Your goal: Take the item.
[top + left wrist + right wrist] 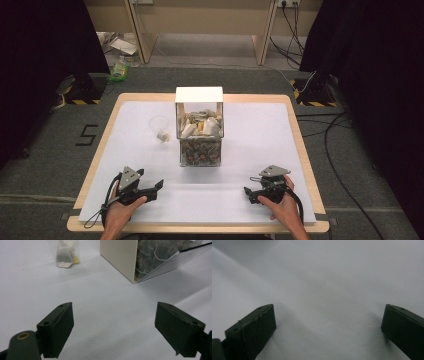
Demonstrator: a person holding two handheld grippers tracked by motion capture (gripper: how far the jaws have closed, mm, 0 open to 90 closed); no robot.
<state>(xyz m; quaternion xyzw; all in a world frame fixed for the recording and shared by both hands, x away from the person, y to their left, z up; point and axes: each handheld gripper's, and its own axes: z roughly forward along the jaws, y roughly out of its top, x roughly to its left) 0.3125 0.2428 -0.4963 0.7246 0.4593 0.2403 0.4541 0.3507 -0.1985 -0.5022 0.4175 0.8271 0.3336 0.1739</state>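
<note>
The worktop [260, 130] has a white sheet on it. At the middle, on the far half, stands a clear box [199, 131] with a white top, full of small packets. Just left of the box stands a clear cup [160, 128] with a small bag inside. At the near edge, the left claw [150, 189] and the right claw [252, 194] rest well apart, each with the jaws wide open and holding nothing.

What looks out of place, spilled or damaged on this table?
Nothing stands out. The clear box of tea bags stands upright, the plastic cup beside it holds one bag, and both tools, left and right, are open and apart from them.
</note>
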